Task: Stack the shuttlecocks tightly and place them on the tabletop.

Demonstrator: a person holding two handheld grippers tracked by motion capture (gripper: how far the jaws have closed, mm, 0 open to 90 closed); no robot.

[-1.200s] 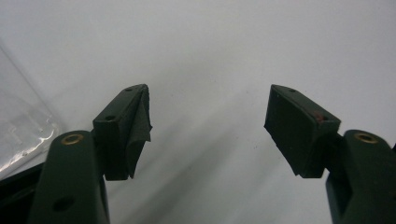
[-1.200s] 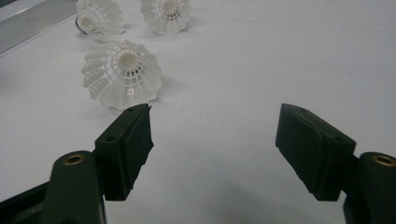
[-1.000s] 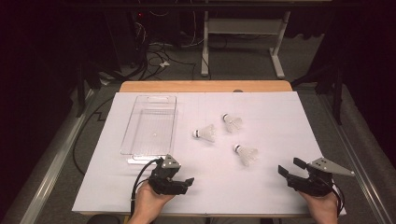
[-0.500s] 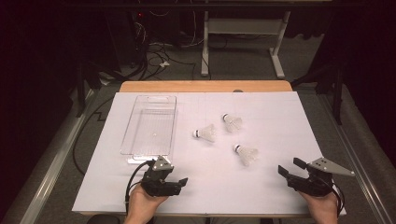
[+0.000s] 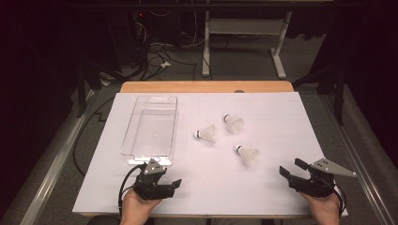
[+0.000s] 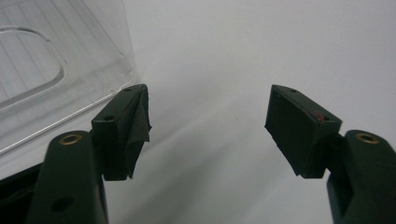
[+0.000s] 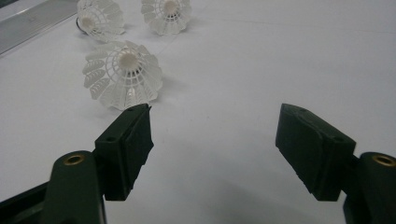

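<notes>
Drawn back toward the table's near edge, the left gripper (image 5: pixel 174 183) gapes empty beside the clear tray (image 5: pixel 151 154). Right gripper (image 5: pixel 292 168) also open; three shuttlecocks (image 5: pixel 248 155) lie ahead of it.

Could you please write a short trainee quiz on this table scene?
1. How many shuttlecocks lie on the table?
2. True or false: the left gripper holds a shuttlecock.
3. Which gripper is nearer the tray: A left, B right?

Key:
1. Three: near, middle, far.
2. False; it is open and holds nothing, like the right gripper.
3. A.
</notes>
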